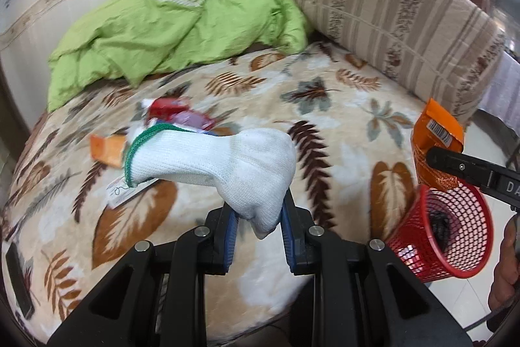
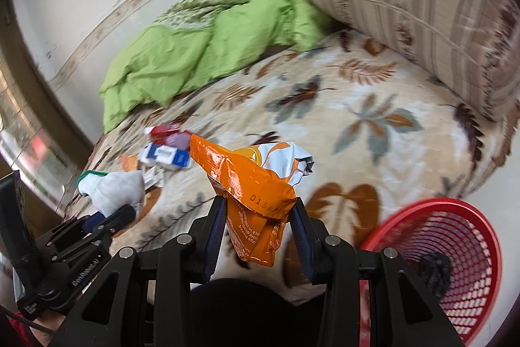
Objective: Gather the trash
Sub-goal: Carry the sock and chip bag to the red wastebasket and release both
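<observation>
Orange snack wrapper (image 2: 256, 194) is clamped in the right tongs (image 2: 258, 236) near the red mesh basket (image 2: 455, 265) beside the bed (image 2: 373, 152); carry it over the rim before letting go. Left tongs (image 1: 258, 236) pinch a white sock (image 1: 227, 165). Stamped digits "0164" show on the wrapper; more litter (image 2: 169, 148) waits on the bed.

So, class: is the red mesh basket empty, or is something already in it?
Not empty. Through the open rim of the red mesh basket, a dark crumpled item lies at the bottom; what it is cannot be told.
</observation>
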### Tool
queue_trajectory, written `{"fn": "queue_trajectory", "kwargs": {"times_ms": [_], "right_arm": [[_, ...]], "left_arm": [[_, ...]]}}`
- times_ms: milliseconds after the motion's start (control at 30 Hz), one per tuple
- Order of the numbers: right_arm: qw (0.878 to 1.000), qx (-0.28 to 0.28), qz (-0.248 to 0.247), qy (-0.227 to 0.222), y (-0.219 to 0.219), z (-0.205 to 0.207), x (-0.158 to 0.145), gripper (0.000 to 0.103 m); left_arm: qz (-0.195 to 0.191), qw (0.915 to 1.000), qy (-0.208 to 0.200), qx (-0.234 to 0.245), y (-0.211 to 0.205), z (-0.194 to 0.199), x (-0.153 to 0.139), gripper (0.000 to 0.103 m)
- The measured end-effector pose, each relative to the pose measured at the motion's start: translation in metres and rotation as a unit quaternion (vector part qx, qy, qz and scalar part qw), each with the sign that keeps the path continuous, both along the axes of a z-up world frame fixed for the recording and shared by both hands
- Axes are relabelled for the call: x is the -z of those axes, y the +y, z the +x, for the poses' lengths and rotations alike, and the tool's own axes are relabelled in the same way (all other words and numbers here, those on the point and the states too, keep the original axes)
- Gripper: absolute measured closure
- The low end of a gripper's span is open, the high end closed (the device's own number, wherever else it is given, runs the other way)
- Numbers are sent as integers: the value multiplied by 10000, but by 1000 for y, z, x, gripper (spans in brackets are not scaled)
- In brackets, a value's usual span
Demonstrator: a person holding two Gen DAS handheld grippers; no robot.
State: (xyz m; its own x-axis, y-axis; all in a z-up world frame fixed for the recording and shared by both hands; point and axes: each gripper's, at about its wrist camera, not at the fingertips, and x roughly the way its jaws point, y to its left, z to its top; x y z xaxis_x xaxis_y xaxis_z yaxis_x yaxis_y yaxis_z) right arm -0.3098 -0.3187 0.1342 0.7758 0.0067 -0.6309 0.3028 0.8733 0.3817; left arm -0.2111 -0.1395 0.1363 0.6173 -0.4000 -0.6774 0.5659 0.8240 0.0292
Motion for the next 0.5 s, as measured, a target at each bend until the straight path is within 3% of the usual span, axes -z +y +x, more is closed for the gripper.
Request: {"fn": "queue_trajectory", "kwargs": {"times_ms": [233, 333, 500], "right_arm": [[9974, 702, 39, 157, -46, -46, 2, 61], [9944, 1026, 78, 223, -68, -70, 4, 61], [9882, 1470, 179, 386, -96, -103, 11, 61]], "left_arm": [[-308, 9944, 205, 989, -50, -18, -14, 80], [-490, 9836, 571, 1641, -82, -29, -15, 80], [-594, 9641, 1135, 2327, -123, -48, -8, 80]]}}
